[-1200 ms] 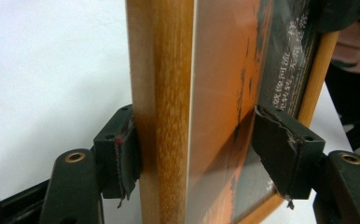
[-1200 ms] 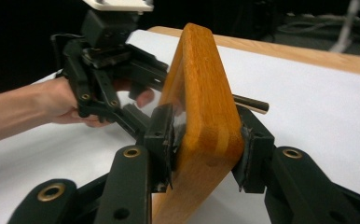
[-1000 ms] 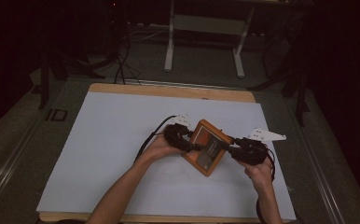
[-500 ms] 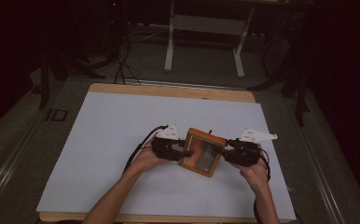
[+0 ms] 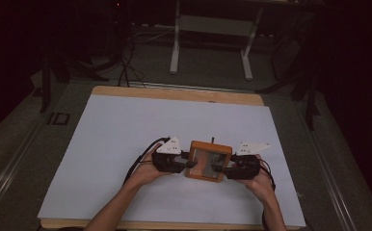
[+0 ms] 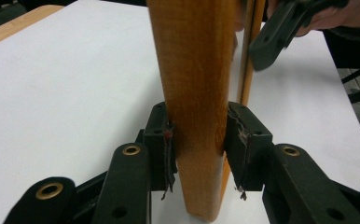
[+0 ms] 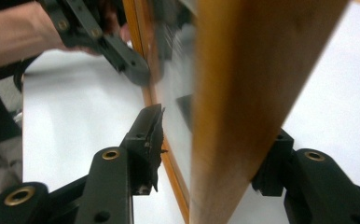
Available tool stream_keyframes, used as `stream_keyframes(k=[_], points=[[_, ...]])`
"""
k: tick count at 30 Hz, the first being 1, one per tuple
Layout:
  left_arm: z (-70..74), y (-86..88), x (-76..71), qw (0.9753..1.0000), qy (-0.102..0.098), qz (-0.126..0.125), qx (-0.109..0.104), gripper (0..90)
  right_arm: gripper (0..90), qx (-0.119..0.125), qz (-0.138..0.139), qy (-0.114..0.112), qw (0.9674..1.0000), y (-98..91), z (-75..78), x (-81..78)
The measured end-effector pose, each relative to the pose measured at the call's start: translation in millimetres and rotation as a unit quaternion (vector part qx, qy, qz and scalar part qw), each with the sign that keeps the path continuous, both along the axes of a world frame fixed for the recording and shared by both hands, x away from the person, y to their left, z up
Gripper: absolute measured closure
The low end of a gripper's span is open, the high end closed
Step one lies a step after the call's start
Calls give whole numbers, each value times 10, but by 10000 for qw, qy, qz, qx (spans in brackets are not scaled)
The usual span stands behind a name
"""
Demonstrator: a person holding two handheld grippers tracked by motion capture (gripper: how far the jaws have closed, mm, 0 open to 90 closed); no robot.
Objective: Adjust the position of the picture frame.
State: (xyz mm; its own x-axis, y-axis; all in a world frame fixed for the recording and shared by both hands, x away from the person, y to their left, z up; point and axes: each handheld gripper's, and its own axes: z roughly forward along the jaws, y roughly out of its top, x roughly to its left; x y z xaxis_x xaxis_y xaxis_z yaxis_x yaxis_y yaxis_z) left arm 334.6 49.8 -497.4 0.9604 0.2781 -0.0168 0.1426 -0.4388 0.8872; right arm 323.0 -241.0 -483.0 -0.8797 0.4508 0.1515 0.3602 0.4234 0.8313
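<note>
A white worktop [image 5: 126, 144] glows under overhead light in the high view while the room beyond sinks into near-black, and close up a wooden frame [image 7: 243, 93] blurs softly, its glass catching pale glare.

You've got a white sheet [image 5: 126, 144] covering the wooden table [image 5: 174, 93], a grey metal stand [image 5: 208, 29] at twelve o'clock, cables [image 5: 126, 62] around eleven.
</note>
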Motion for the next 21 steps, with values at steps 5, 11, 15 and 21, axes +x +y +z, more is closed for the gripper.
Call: stream_keyframes(k=[5,11,15,21], points=[[-48,-24,-24,9999,66,-60,86,623,544,-31,216,5,9998,-23,-64,2],[-153,-106,-37,9997,84,9,234,640,583,-84,177,15,9998,-78,-106,9],[-155,-103,-36,9997,152,49,189,644,591,4,129,39,9999,-124,-114,22],[-158,-84,-83,9998,159,44,143,671,582,197,210,103,9995,-167,-138,35]])
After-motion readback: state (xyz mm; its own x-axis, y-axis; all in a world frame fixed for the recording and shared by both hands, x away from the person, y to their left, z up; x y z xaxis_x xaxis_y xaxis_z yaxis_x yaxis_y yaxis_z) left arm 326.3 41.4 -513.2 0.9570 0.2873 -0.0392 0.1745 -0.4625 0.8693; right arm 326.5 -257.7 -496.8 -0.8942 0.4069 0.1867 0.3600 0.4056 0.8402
